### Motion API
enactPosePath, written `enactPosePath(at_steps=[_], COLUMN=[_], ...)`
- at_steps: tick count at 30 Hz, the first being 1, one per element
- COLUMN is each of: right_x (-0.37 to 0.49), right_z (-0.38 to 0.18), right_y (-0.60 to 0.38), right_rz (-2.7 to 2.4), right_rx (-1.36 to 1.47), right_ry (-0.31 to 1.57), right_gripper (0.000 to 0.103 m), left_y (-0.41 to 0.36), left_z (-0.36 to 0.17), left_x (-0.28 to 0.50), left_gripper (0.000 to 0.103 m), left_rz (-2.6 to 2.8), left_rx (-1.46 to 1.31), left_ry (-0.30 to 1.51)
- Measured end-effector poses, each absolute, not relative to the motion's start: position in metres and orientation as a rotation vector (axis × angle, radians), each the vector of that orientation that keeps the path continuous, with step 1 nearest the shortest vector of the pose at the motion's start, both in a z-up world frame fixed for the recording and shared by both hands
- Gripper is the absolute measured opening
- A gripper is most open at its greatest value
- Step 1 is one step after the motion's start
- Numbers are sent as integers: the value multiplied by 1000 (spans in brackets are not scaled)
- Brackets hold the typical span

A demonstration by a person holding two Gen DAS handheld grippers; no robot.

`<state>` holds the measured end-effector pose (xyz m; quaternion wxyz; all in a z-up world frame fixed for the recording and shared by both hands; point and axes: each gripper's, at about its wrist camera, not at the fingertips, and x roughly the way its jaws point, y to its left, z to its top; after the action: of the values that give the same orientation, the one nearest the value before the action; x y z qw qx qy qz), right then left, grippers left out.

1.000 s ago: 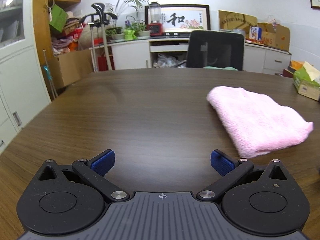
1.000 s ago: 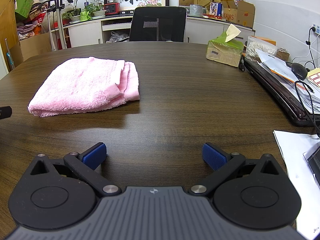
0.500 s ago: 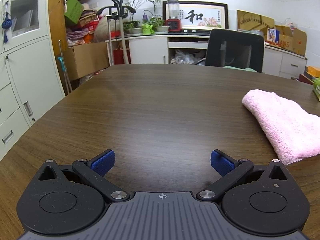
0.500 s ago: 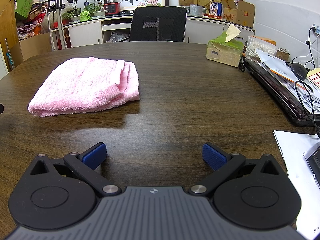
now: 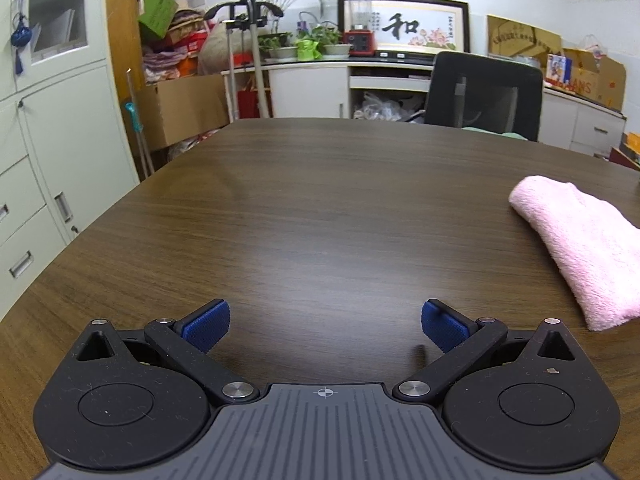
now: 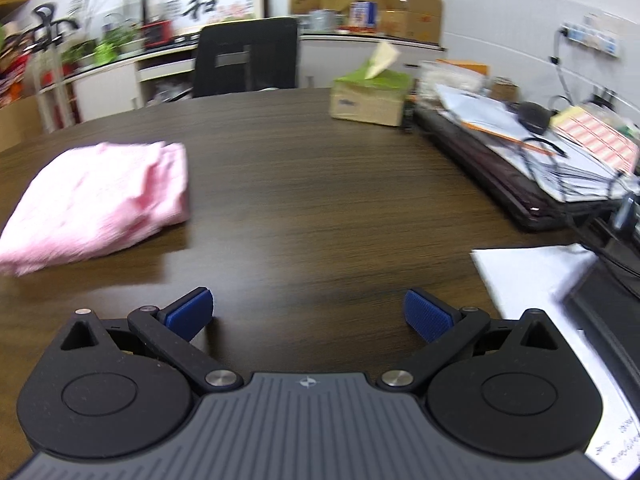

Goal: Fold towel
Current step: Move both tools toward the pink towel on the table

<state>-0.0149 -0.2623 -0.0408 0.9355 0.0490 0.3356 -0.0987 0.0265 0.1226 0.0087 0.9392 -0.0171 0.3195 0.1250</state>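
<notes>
A pink towel [image 5: 584, 240] lies folded into a compact stack on the dark wooden table [image 5: 320, 208]. In the left wrist view it sits at the far right edge. In the right wrist view the towel [image 6: 100, 200] lies at the left, blurred. My left gripper [image 5: 325, 326] is open and empty, low over bare table well left of the towel. My right gripper [image 6: 308, 315] is open and empty, low over the table to the right of the towel.
A tissue box [image 6: 370, 98] stands at the back right of the table. Stacked papers and a dark folder [image 6: 520, 160] line the right side, with a white sheet [image 6: 532, 280] near my right gripper. A black chair [image 5: 484, 96] stands behind the table. Cabinets [image 5: 44, 168] stand left.
My left gripper has swung left, away from the towel, which slid toward the right edge of its view. My right gripper has just turned right, blurring its view. Both stay open.
</notes>
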Motion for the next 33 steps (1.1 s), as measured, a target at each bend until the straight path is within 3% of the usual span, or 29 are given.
enactPosePath(at_steps=[33], right_x=[-11], right_z=[-48], right_y=[-297], right_rz=[-295], right_rx=[129], right_ry=[706], right_gripper=[103], left_y=[139], left_z=[3], left_x=[27], left_gripper=[103], left_rz=[243], left_rx=[-72], left_ry=[700])
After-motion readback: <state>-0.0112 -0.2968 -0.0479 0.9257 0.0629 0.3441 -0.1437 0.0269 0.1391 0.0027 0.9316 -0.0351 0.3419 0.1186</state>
